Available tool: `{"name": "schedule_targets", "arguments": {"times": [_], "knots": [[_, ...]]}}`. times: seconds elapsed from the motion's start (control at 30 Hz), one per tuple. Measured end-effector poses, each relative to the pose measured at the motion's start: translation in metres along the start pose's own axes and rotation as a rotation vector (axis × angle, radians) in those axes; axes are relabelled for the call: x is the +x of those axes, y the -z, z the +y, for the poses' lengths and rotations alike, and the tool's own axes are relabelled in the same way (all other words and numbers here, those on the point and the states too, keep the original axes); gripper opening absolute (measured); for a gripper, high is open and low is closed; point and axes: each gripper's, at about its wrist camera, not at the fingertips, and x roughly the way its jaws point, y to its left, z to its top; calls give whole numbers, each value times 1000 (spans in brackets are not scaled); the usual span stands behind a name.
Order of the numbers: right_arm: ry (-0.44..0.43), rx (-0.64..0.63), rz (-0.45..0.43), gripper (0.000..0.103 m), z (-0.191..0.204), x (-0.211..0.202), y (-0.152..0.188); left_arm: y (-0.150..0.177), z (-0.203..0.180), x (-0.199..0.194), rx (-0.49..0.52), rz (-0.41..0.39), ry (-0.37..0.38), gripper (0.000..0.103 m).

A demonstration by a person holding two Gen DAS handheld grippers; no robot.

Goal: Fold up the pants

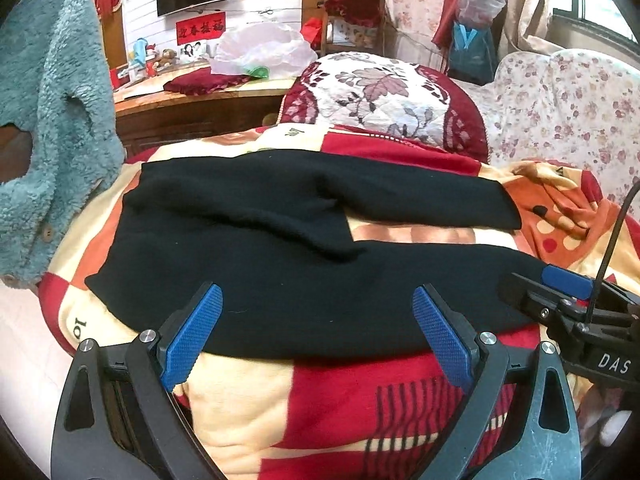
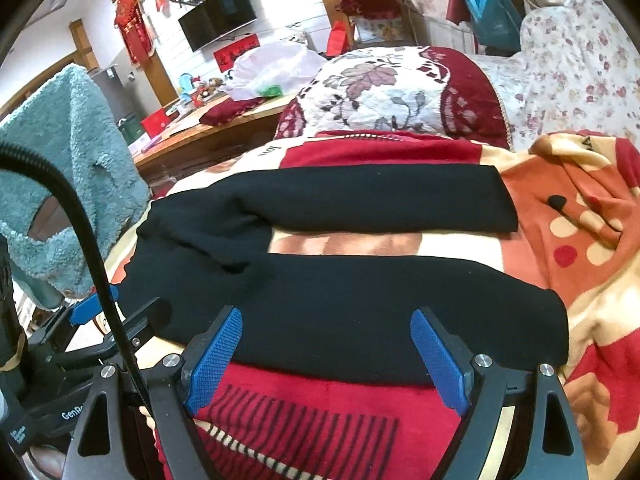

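Black pants (image 1: 280,264) lie flat on a red, cream and orange blanket (image 1: 352,396), waist to the left and both legs running right with a gap between them. My left gripper (image 1: 317,292) is open, its blue pads spread over the near edge of the pants by the waist end. In the right wrist view my right gripper (image 2: 327,314) is also open, straddling the near edge of the near leg of the pants (image 2: 380,280), short of the cuff. Neither holds cloth. The right gripper (image 1: 560,292) also shows at the left view's right edge, by the near cuff.
A teal fleecy garment (image 1: 52,120) hangs at the left. A red and white floral cushion (image 1: 384,96) rises behind the pants. A wooden table (image 1: 200,96) with a plastic bag stands behind on the left. A black cable (image 2: 92,240) crosses the right wrist view.
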Motion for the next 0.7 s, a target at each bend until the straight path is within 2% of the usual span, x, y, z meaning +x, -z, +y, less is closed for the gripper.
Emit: {"name": "schedule_targets", "arguments": {"times": [0.37,0.7], "knots": [[-3,15,23,86,-5,5,4,-1,19,3,-31,28,-16,97],[-24,14,61,86,-3,16,9,1,50,9,-94,56,-73,97]]}}
